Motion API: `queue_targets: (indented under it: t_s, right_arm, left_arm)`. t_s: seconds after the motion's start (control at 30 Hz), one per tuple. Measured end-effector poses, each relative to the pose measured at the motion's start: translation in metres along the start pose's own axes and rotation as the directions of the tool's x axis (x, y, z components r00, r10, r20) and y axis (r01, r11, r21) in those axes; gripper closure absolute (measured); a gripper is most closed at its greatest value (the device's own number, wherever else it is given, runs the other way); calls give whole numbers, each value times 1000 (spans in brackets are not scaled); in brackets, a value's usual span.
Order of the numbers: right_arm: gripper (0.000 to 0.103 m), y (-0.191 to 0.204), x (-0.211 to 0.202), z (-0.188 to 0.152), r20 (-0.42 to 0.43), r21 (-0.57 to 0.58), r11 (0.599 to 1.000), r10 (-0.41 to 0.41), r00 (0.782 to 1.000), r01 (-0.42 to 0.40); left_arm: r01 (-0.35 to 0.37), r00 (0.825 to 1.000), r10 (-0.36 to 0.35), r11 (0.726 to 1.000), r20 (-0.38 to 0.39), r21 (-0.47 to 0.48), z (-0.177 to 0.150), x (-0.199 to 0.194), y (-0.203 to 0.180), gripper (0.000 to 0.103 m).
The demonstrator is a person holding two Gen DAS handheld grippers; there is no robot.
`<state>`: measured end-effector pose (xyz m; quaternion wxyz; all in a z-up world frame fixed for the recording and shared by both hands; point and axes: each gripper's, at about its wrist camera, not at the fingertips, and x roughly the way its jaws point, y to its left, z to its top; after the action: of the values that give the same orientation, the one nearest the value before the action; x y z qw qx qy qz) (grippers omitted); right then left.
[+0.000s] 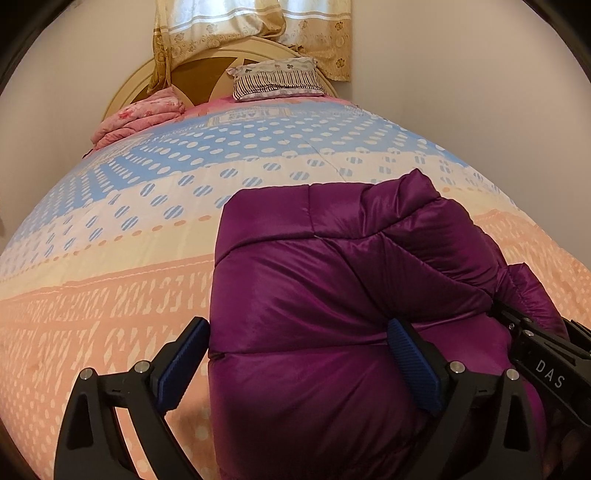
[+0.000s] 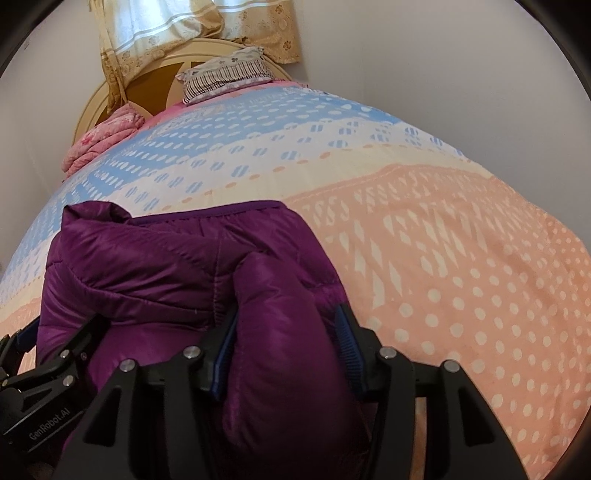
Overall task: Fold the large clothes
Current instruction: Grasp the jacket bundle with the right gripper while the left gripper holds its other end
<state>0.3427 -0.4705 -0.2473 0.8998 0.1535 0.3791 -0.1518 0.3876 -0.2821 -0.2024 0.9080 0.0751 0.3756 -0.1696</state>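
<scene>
The folded jacket (image 1: 332,295) lies on the bed (image 1: 110,295), low and right of centre in the left wrist view, low and left in the right wrist view. Behind it, at the top of the frame, a pillow (image 1: 277,79) leans on the headboard (image 1: 192,66), a folded blanket (image 1: 136,118) to its left. A curtain (image 1: 251,26) hangs above the headboard.

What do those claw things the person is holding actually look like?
Both look alike. The left claw has two black angular plastic fingers with silver round bolts and ribbed blue pads. The right claw matches; in the left view its side shows white letters "DAS". The left one's side reads "GenRobot.AI". No sleeves or cables show.
</scene>
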Motion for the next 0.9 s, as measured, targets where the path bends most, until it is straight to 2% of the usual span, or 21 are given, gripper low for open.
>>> queue_targets:
  t_s: [0.2,0.43,0.9]
  right_arm:
    - [48,-5,3,0,-11,16,1000,10,1000,-10]
    - [45,-5,7,0,-32,8,1000,-15,999,15]
    - [42,-10,14,0,-46,18,1000,-5,999,6]
  left_arm:
    - [-15,1000,15,1000,-8,15,0,3,-4,4]
    - [-14,1000,15,1000,-28,19,0,8,-6,3]
    - [1,999,-1,1000,-47,13,0,15,-4,2]
